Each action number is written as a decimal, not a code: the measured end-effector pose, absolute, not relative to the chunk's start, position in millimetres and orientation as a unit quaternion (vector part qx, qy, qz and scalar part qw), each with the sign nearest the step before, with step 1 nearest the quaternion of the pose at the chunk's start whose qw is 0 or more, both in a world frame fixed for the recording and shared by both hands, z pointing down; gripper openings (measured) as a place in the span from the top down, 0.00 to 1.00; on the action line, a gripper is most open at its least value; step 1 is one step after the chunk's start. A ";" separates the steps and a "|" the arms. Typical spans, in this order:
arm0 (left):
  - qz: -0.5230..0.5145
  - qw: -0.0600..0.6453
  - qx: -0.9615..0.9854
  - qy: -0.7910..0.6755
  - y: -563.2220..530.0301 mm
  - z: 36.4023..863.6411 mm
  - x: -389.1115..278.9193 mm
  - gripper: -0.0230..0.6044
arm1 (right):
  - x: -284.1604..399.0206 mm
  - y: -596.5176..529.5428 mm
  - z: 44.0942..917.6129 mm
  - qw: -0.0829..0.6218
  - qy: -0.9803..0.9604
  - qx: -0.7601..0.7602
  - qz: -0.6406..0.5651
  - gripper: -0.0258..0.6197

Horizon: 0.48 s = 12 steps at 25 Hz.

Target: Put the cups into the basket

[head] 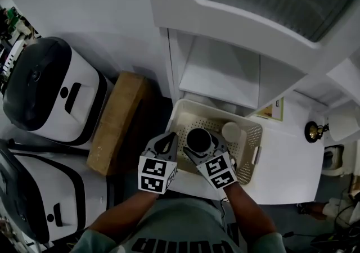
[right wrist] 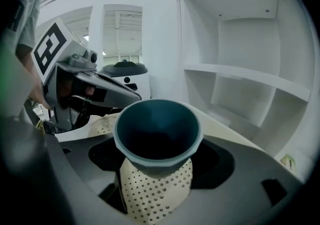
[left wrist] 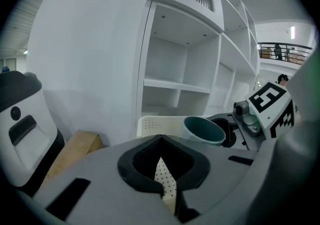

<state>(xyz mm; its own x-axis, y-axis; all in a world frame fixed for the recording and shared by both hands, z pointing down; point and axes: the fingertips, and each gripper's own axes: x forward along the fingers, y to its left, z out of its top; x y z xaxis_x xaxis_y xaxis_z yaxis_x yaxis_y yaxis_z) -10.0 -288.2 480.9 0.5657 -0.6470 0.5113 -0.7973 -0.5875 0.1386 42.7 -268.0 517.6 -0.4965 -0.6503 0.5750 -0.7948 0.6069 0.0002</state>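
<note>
One teal cup (right wrist: 157, 134) pinched in right tool (head: 201, 146) over basket (head: 181, 112) on white table (head: 281, 173) by shelves (head: 219, 72); left tool (head: 166, 141) pressed together.

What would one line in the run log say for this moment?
right gripper: shut on teal cup, over basket | left gripper: shut, empty, at basket's left edge | white cup: in basket

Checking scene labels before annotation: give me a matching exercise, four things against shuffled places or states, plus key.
Things:
1. teal cup
2. white cup
3. cardboard box
4. left tongs

Places or states:
A. shut, nothing held
B. standing inside the basket
C. gripped in the right tongs, over the basket
D. left of the basket

Pairs: 1-C, 2-B, 3-D, 4-A
</note>
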 end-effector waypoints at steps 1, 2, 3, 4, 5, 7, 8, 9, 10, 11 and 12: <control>0.210 0.183 0.864 -0.419 -289.2 482.6 -9.4 0.96 | 42.6 -270.4 521.1 0.273 -0.856 0.417 0.134 0.36; 0.211 0.185 0.862 -0.422 -290.4 484.2 -8.8 0.96 | 42.4 -272.7 524.3 0.276 -0.858 0.412 0.134 0.36; 0.212 0.187 0.861 -0.424 -291.8 485.7 -8.3 0.96 | 41.9 -274.8 527.5 0.278 -0.860 0.407 0.134 0.36; 0.213 0.189 0.859 -0.426 -293.3 486.9 -8.0 0.96 | 41.2 -276.5 531.2 0.281 -0.861 0.401 0.135 0.36; 0.213 0.190 0.857 -0.428 -294.9 487.7 -7.7 0.96 | 40.2 -277.7 535.7 0.285 -0.863 0.395 0.135 0.37; 0.213 0.194 0.856 -0.430 -297.8 488.0 -6.8 0.96 | 37.6 -278.6 545.7 0.296 -0.865 0.381 0.137 0.36; 0.213 0.196 0.855 -0.431 -299.0 487.7 -6.3 0.96 | 36.1 -278.5 550.5 0.302 -0.866 0.374 0.137 0.36; 0.212 0.197 0.855 -0.431 -299.9 487.1 -5.8 0.96 | 34.8 -278.4 555.0 0.307 -0.867 0.368 0.138 0.36; 0.211 0.199 0.854 -0.431 -300.5 486.2 -5.5 0.96 | 33.8 -278.3 559.1 0.312 -0.867 0.362 0.139 0.36; 0.210 0.200 0.854 -0.431 -301.1 485.4 -5.2 0.96 | 32.9 -278.5 562.8 0.316 -0.868 0.358 0.139 0.37; 0.210 0.201 0.854 -0.432 -301.5 484.7 -4.9 0.96 | 32.3 -278.9 566.3 0.319 -0.868 0.354 0.139 0.37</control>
